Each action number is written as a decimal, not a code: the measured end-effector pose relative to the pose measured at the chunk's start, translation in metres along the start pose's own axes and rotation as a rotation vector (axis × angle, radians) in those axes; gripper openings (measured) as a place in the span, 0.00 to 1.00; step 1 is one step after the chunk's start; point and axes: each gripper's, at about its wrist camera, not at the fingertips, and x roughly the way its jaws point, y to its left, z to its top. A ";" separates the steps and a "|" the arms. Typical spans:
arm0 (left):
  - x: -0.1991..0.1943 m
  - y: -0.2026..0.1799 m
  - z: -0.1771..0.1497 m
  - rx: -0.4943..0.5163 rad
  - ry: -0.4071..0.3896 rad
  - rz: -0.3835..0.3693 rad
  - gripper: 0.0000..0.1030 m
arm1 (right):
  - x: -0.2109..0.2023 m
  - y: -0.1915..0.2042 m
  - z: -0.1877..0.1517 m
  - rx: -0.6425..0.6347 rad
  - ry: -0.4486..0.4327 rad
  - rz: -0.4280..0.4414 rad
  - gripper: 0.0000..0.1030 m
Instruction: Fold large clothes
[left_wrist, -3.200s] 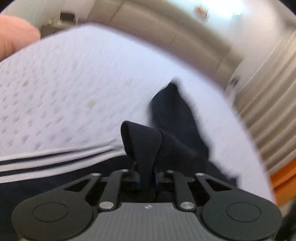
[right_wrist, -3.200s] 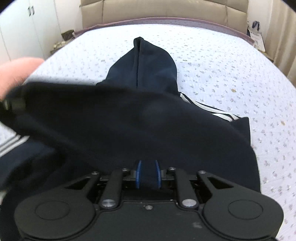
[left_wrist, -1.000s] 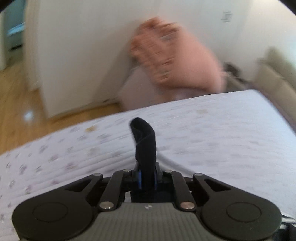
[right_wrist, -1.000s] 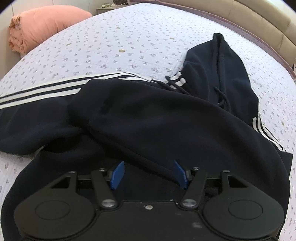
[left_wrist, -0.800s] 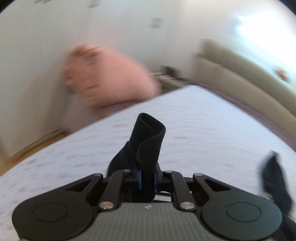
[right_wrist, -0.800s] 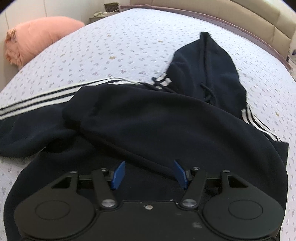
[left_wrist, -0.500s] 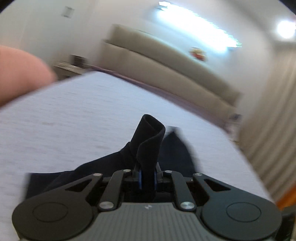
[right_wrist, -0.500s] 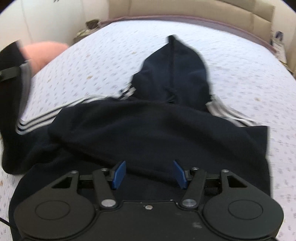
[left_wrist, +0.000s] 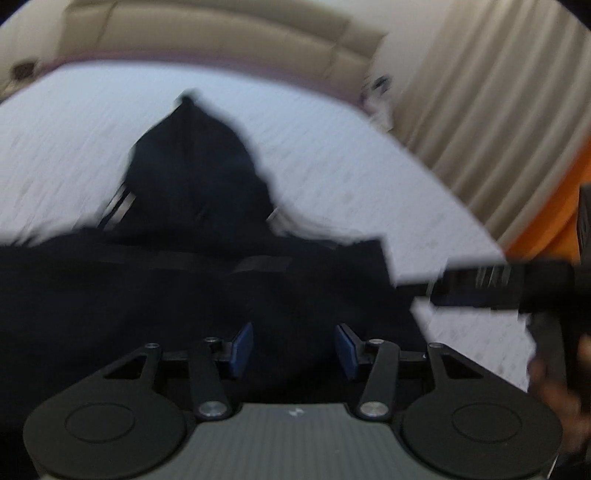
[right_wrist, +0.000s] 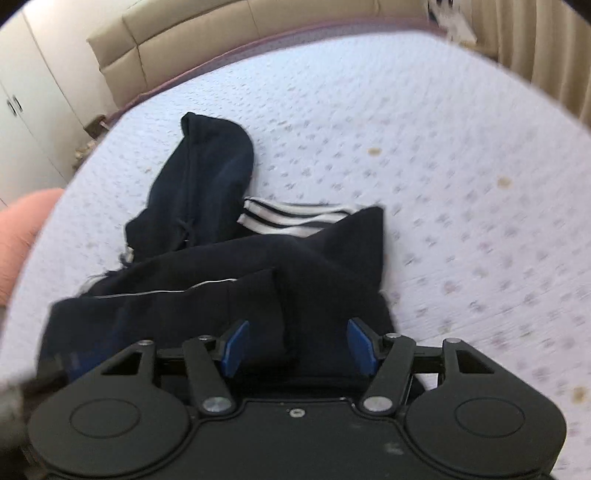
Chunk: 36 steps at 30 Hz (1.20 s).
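Beige headboard (right_wrist: 229, 40), curtains (left_wrist: 480, 122), white wardrobe (right_wrist: 26, 110)

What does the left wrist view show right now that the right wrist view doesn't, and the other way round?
Only the left wrist view shows the other hand-held gripper reaching in from the right, and an orange patch beside the curtain.

Only the right wrist view shows the hoodie's white sleeve stripes sharply, a white cupboard and a pink bundle at the left edge.

Both show the navy hoodie on the bedspread, hood pointing at the headboard, and blue pads apart over the fabric, jaws opening.
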 end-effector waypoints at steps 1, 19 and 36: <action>-0.003 0.008 -0.009 -0.020 0.021 0.025 0.50 | 0.009 0.000 0.002 0.012 0.018 0.031 0.74; -0.048 0.055 -0.004 -0.186 -0.028 0.256 0.50 | 0.047 0.036 0.012 -0.169 -0.007 0.085 0.06; -0.020 0.079 0.035 -0.172 -0.080 0.351 0.46 | 0.014 -0.008 0.024 -0.216 -0.064 -0.239 0.42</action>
